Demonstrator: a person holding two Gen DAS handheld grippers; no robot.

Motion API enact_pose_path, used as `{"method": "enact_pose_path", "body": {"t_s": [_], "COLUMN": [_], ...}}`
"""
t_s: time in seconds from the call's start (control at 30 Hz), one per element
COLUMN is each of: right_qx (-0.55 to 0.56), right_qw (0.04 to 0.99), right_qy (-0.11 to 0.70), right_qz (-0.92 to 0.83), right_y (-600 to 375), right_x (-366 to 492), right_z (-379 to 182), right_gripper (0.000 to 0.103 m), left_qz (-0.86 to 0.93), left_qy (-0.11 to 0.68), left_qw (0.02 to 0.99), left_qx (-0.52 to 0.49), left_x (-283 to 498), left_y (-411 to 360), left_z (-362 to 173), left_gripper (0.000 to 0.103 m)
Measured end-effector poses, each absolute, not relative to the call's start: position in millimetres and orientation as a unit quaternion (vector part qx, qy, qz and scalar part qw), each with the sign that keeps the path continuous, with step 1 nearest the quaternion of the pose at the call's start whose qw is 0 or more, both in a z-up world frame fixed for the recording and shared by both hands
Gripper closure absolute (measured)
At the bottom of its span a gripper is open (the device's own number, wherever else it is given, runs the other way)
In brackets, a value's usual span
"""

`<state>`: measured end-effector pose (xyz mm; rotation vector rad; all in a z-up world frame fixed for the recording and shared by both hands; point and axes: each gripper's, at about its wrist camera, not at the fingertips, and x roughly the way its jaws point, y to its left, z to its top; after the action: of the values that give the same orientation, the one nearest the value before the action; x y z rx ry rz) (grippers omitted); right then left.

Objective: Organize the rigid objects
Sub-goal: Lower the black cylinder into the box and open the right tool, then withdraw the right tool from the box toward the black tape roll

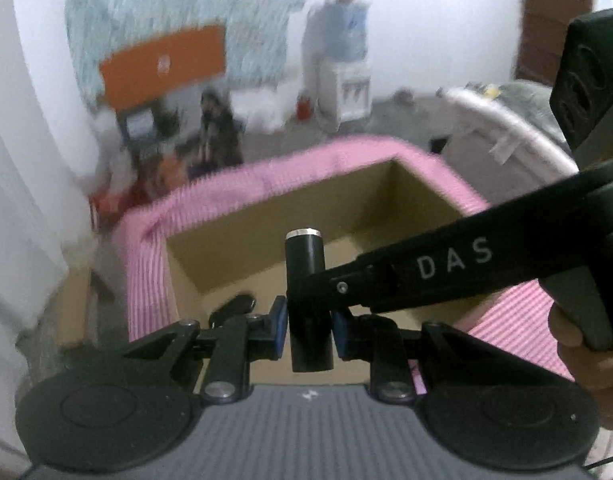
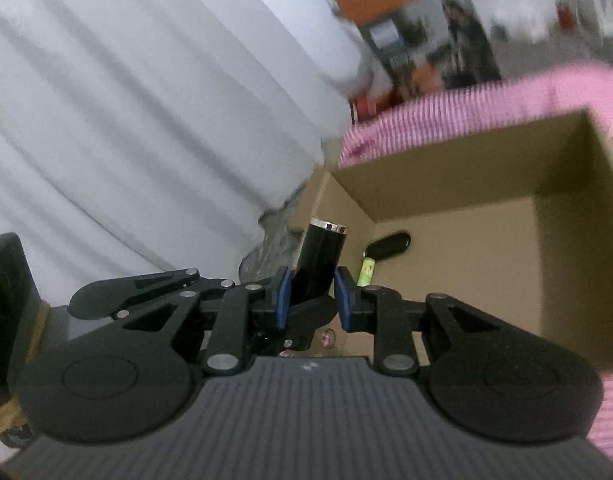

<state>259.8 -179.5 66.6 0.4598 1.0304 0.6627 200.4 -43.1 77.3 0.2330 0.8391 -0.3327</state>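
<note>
One black tube with silver cap, pinched by both left gripper and right gripper, held upright over near edge of box; not yet dropped in; already inside: dark fob, green stick; readable only "DAS" on right gripper's finger.

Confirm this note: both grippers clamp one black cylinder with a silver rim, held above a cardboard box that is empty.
The box is not empty: the right wrist view shows a dark oval object and a small green item on its floor. Both grippers, left and right, do clamp the black cylinder.
</note>
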Motion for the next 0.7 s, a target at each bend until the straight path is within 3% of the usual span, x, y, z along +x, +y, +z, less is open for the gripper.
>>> {"method": "enact_pose_path", "body": {"t_s": [0.23, 0.43, 0.6, 0.7], "right_qx": [0.242, 0.262, 0.263, 0.270], "right_qw": [0.716, 0.661, 0.655, 0.656], "right_qy": [0.592, 0.646, 0.650, 0.645], "right_qz": [0.281, 0.277, 0.283, 0.286], "right_y": [-156, -145, -143, -147], "right_x": [341, 362, 372, 369], "right_z": [-11, -50, -53, -47], "right_gripper": [0.081, 0.079, 0.074, 0.071], "left_qz": [-0.146, -0.113, -0.119, -0.112], "left_qy": [0.496, 0.528, 0.527, 0.513], "left_qw": [0.851, 0.833, 0.834, 0.844], "left_qx": [0.089, 0.121, 0.109, 0.115], "left_x": [264, 279, 277, 276], "left_y": [-20, -19, -20, -22], "left_z": [22, 0, 4, 10], "left_gripper": [0.079, 0.077, 0.070, 0.056]}}
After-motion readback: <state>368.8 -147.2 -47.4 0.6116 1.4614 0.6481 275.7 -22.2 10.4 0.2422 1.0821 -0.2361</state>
